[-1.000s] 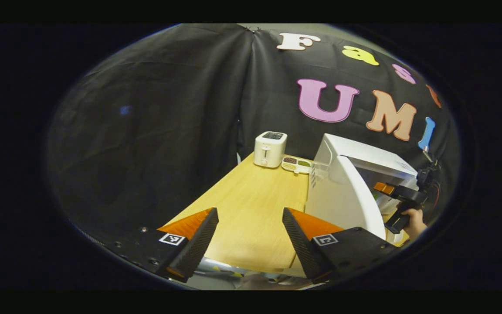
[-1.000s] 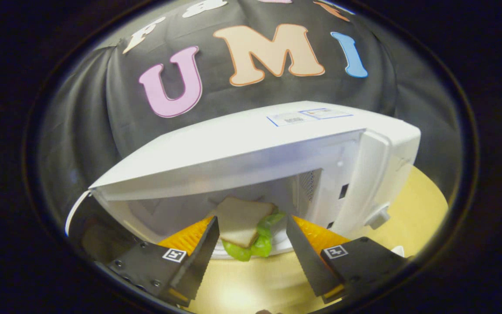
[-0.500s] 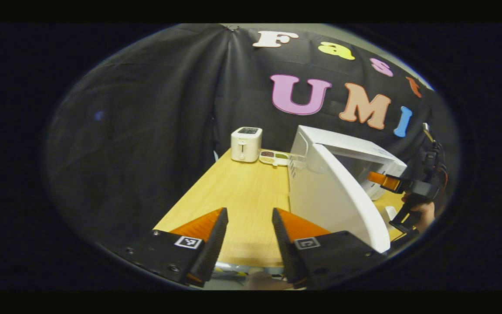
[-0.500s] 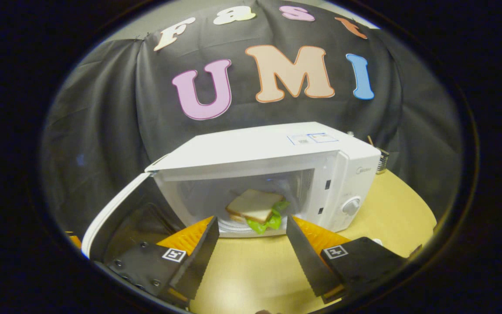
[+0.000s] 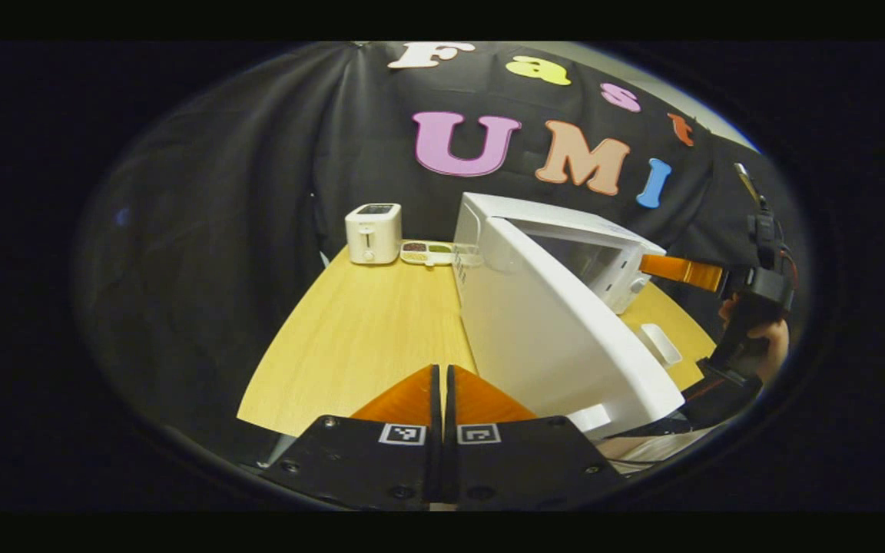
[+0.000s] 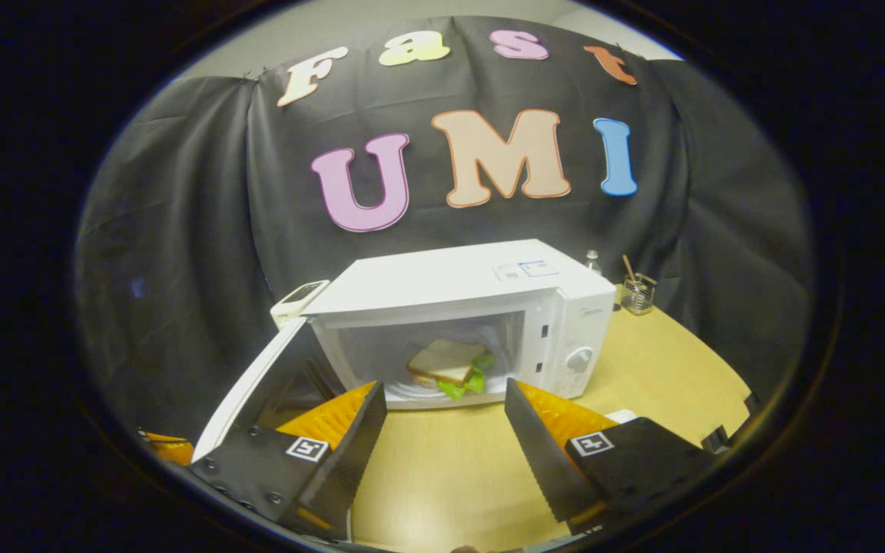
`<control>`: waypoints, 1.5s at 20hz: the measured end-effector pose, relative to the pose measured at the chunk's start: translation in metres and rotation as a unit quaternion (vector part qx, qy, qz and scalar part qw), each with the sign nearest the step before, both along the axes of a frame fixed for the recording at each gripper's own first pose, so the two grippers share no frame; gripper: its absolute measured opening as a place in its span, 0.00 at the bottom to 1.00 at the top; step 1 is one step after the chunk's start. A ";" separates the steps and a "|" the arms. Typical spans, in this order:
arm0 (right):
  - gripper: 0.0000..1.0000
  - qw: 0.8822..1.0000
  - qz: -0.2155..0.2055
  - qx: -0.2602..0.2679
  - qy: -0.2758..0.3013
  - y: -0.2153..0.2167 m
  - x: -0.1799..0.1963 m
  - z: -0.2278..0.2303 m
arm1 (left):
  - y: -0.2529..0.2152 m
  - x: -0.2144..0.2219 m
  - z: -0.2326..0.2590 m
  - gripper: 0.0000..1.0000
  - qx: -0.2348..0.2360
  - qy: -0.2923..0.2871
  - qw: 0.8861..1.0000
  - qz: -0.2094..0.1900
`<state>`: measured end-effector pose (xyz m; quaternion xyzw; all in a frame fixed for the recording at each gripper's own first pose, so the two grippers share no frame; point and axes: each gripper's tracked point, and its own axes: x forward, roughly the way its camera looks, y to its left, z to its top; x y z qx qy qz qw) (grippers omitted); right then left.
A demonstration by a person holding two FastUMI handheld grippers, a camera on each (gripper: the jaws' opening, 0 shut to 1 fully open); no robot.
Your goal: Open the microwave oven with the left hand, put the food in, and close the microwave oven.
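Left gripper view first, reading from the left: I see a white toaster point(image 5: 372, 233) at the far edge of the wooden table point(image 5: 350, 338), with a small divided snack tray point(image 5: 427, 252) just beside it. My left gripper point(image 5: 440, 399) sits low in the middle, its two fingers pressed together with nothing between them. Just to its right stands the microwave door point(image 5: 546, 338), swung wide open, with the microwave oven point(image 5: 565, 246) behind it. Farther right, my right gripper point(image 5: 681, 270) is held by a hand point(image 5: 769, 338), near the oven's front.

Right gripper view, same order: the open door point(image 6: 258, 392) hangs at the left, then the oven point(image 6: 450, 307) with the sandwich point(image 6: 449, 367) lying on the plate inside the cavity. My right gripper point(image 6: 442, 430) hovers over the table in front of the opening, fingers spread apart and empty, clear of the food. A glass jar point(image 6: 637, 293) stands at the far right.
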<state>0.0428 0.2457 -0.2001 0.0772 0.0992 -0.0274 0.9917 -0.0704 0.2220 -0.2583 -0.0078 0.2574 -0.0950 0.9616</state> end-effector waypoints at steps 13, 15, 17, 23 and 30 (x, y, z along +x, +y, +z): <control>0.95 0.997 -0.072 0.009 0.011 -0.069 -0.036 0.000 | -0.046 0.002 -0.003 0.00 0.028 0.001 0.997 -0.074; 0.98 0.997 -0.070 0.011 0.010 -0.082 -0.032 0.003 | -0.052 0.001 -0.004 0.01 0.030 0.002 0.998 -0.063; 0.92 0.998 -0.064 0.012 0.009 -0.095 -0.029 0.007 | -0.062 0.002 -0.004 0.01 0.027 0.005 0.998 -0.048; 0.92 0.999 -0.042 0.008 0.007 -0.146 -0.016 0.017 | -0.106 0.001 -0.005 0.01 0.013 0.014 1.000 -0.007; 0.98 0.999 -0.022 0.023 0.000 -0.195 0.003 0.020 | -0.168 0.013 -0.003 0.00 0.013 0.002 1.000 0.005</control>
